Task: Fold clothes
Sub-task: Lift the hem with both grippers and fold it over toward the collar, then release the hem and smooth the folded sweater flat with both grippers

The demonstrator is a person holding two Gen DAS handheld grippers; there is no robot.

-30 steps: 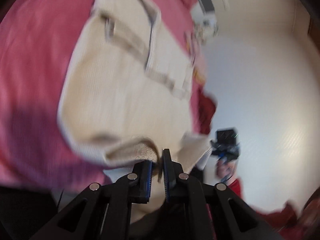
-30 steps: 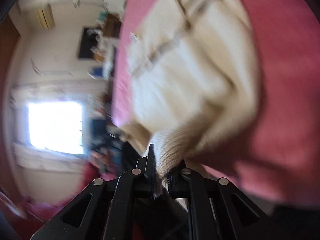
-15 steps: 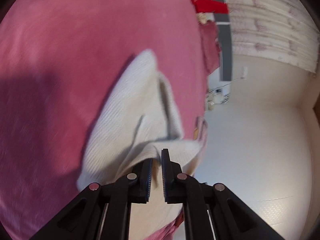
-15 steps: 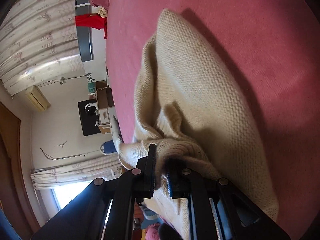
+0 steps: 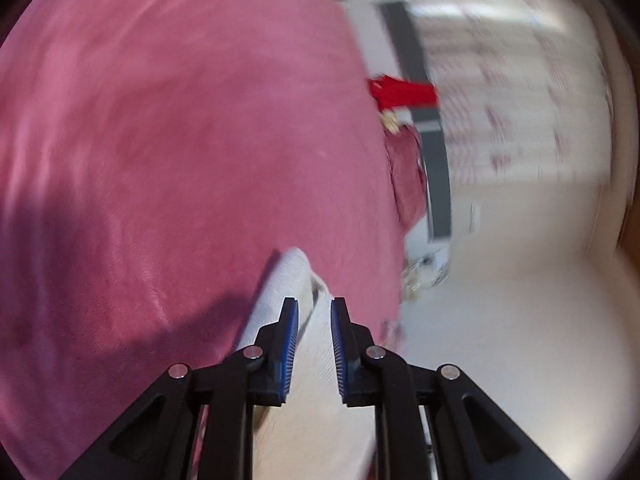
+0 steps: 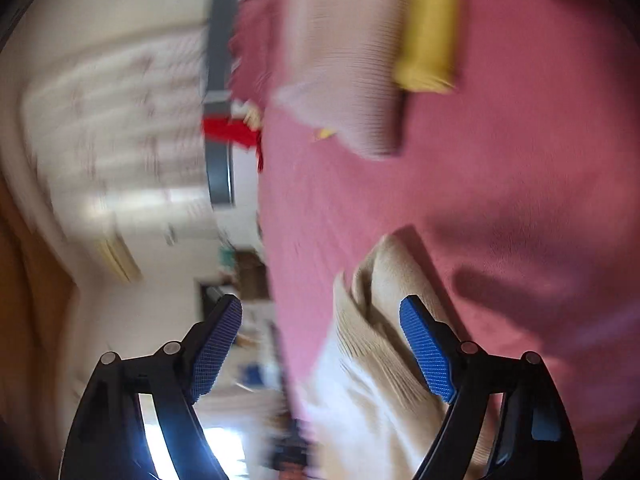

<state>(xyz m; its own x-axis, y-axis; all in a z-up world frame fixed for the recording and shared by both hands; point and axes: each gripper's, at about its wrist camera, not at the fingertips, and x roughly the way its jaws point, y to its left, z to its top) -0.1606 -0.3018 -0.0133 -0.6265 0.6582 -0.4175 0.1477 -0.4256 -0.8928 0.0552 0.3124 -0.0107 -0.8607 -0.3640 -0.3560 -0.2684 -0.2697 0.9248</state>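
Sweater (image 6: 384,344), cream knit, folded: lies on the pink bedspread (image 5: 180,140) at the near side of the bed, close to the bedspread's edge where the covering drops toward the pale floor (image 5: 500,320). In the right wrist view its rounded far corner points up the bed, with layered folded edges showing along its left side. In the left wrist view the same sweater (image 5: 288,280) shows as a pale, overexposed shape ending in a narrow tip, casting a dark shadow to its left.

Left gripper (image 5: 313,312): jaws parted by a narrow gap, blue pads facing each other, nothing between them; the sweater lies just beyond and below the fingertips. Contact cannot be told.

Right gripper (image 6: 320,312): jaws spread wide and released, gripping nothing. Its right finger overlaps the sweater in the picture; its left finger stands out past the bed edge, over the room.

Open room: a broad bare stretch of bedspread runs beyond the sweater's tip, well apart from other items.

Other items: a pale pink garment (image 6: 344,60) and a yellow one (image 6: 428,28) just beside it, at the far end of the bed; a red cloth (image 5: 400,92) off the bed's far corner, against a grey post (image 5: 432,152). Both views are motion-blurred.
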